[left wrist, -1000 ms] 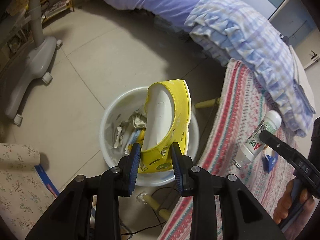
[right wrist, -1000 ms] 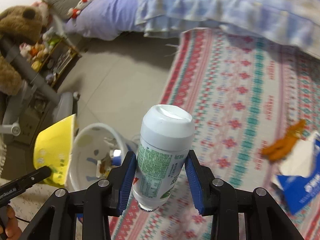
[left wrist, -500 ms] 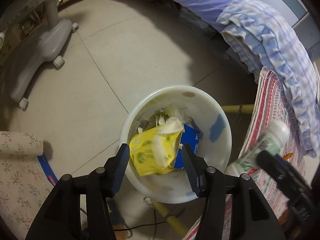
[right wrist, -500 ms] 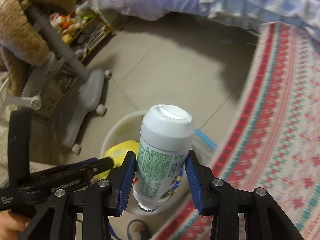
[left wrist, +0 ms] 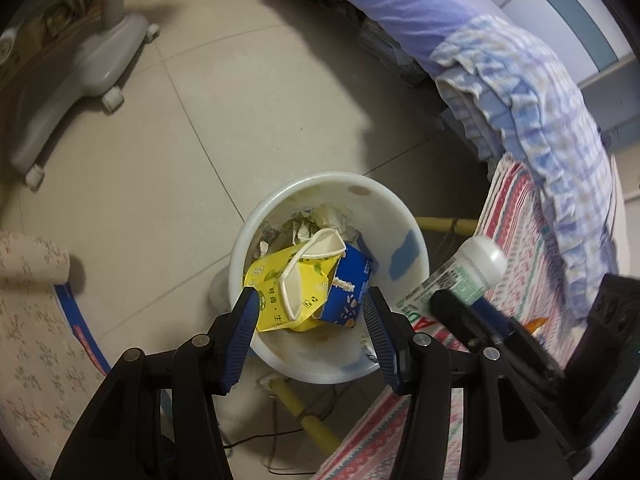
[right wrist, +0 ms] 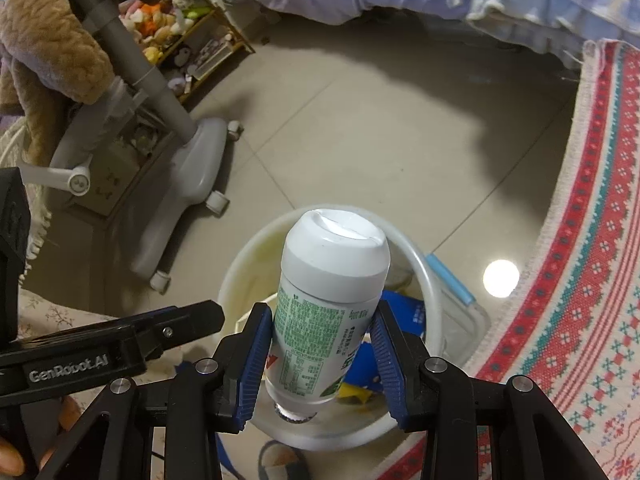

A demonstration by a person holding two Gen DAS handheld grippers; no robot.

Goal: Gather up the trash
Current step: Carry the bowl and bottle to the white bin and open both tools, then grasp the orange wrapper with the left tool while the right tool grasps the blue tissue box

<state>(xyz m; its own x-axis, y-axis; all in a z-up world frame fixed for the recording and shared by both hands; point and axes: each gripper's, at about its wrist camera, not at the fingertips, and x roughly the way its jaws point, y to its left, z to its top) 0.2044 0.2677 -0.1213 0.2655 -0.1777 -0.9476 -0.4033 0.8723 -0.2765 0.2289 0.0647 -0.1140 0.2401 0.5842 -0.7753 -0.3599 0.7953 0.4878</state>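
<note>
A white round trash bin (left wrist: 404, 216) stands on the tile floor. A crushed yellow paper bowl (left wrist: 288, 292), a blue carton (left wrist: 348, 284) and crumpled paper lie inside it. My left gripper (left wrist: 310, 312) is open and empty just above the bin's near rim. My right gripper (right wrist: 322, 344) is shut on a white bottle (right wrist: 328, 292) with a green label and white cap, held over the bin (right wrist: 424, 272). In the left wrist view the bottle (left wrist: 472, 268) shows at the bin's right edge.
A grey wheeled chair base (left wrist: 80, 72) stands on the floor at the left. A red patterned rug (right wrist: 580, 240) lies right of the bin. A bed with purple and checked blue bedding (left wrist: 500, 60) lies behind. Yellow poles (left wrist: 304, 408) lie near the bin.
My left gripper opened and let the yellow bowl drop into the bin. My right gripper carried the bottle from over the rug to above the bin.
</note>
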